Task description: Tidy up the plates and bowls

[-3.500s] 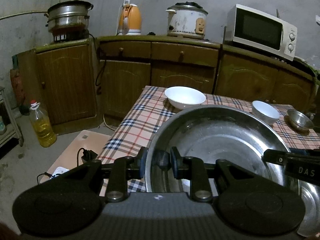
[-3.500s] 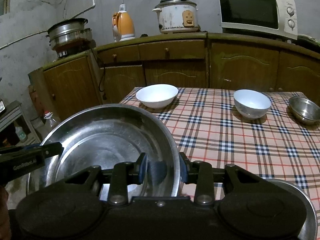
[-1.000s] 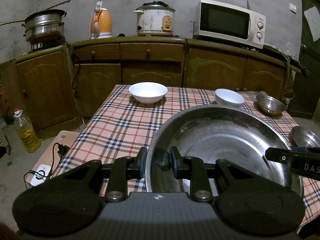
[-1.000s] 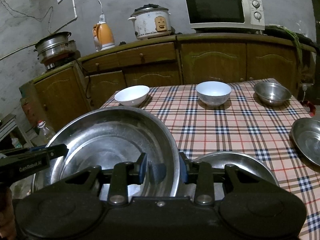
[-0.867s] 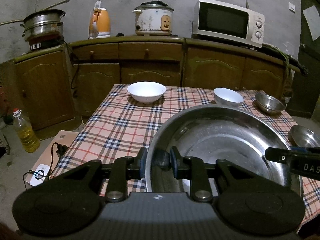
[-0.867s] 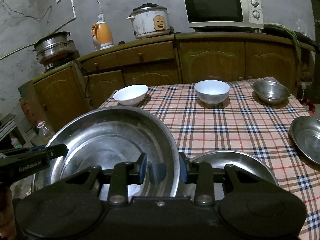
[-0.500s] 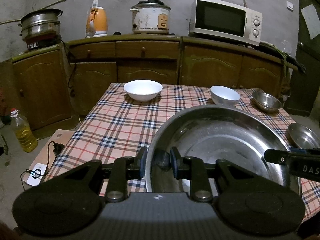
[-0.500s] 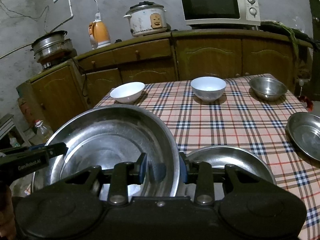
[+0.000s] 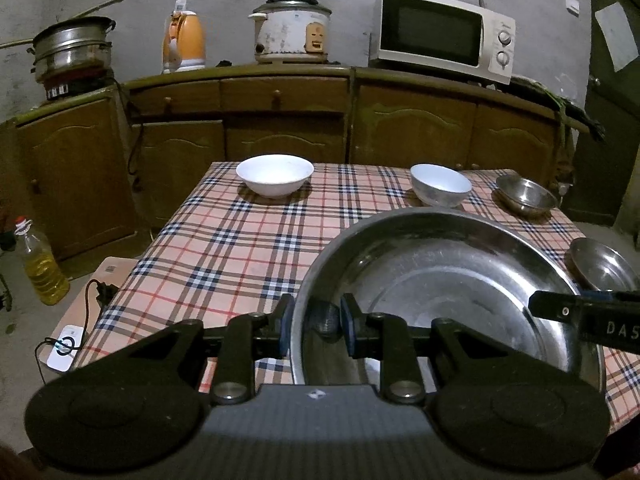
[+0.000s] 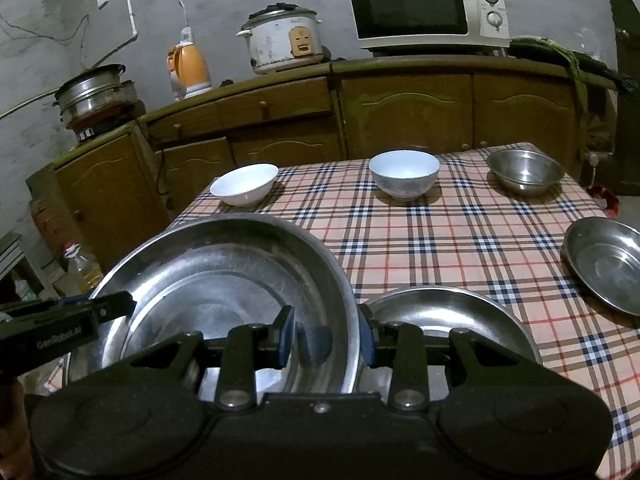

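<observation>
A large steel basin (image 9: 440,280) hangs over the near side of the checked table (image 9: 240,248), tilted a little. My left gripper (image 9: 316,320) is shut on its left rim. My right gripper (image 10: 326,336) is shut on the right rim of the same large steel basin (image 10: 224,280). A flat steel plate (image 10: 448,312) lies on the cloth just right of the basin, partly hidden by it. Along the far edge stand a shallow white bowl (image 9: 275,174), a deeper white bowl (image 9: 440,184) and a small steel bowl (image 9: 526,194). Another steel plate (image 10: 608,264) lies at the right edge.
Wooden cabinets (image 9: 280,120) run behind the table, carrying a microwave (image 9: 444,34), a rice cooker (image 9: 292,32), an orange kettle (image 9: 184,44) and a steamer pot (image 9: 72,56). On the floor at left are an oil bottle (image 9: 40,268) and a power strip (image 9: 64,348).
Since the oldest frames both views have swung right, bringing the whole table and the right-hand plates into sight. Over the last second the basin has barely shifted; both grips are unchanged.
</observation>
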A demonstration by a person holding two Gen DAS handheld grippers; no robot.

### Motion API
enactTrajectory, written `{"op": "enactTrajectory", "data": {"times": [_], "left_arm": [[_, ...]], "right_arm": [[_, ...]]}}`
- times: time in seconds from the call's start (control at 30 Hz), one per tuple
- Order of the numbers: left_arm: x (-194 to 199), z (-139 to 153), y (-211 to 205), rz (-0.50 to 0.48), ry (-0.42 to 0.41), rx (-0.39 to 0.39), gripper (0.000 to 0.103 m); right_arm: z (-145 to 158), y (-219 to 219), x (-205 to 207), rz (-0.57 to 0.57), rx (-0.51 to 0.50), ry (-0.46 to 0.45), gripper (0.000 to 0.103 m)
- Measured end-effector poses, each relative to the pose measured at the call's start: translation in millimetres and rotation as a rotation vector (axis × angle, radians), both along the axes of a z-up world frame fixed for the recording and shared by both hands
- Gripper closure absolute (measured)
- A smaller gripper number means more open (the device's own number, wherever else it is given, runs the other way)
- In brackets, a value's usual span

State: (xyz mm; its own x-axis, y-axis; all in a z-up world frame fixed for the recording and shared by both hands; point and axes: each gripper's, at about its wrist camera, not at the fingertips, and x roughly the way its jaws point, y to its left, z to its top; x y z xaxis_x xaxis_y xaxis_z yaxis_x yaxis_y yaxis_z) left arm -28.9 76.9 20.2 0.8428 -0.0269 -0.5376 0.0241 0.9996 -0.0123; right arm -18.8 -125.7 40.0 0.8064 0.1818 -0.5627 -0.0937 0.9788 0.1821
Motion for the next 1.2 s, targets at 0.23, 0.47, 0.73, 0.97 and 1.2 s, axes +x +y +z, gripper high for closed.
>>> {"op": "enactTrajectory", "data": {"times": [0.23, 0.47, 0.73, 0.97, 1.2], "left_arm": [[0.8, -1.2, -2.8, -0.010, 0.002, 0.002, 0.078], [1.1, -4.5, -8.3, -0.028, 0.006, 0.006, 0.077], [1.9, -6.3, -15.7, -0.049, 0.008, 0.013, 0.077], [3.1, -8.1, -22.9, -0.070, 0.010, 0.017, 0.077], [4.8, -10.5, -31.9, -0.094, 0.013, 0.022, 0.077]], "right_arm": [[-0.3, -3.8, -2.2, -0.010, 0.002, 0.006, 0.061], [-2.6, -10.3, -4.3, -0.025, 0.004, 0.015, 0.061], [-5.4, -18.5, -5.9, -0.046, 0.003, 0.021, 0.061], [-7.6, -26.4, -7.5, -0.067, 0.001, 0.026, 0.061], [-8.9, -36.6, -9.2, -0.093, -0.001, 0.027, 0.061]]}}
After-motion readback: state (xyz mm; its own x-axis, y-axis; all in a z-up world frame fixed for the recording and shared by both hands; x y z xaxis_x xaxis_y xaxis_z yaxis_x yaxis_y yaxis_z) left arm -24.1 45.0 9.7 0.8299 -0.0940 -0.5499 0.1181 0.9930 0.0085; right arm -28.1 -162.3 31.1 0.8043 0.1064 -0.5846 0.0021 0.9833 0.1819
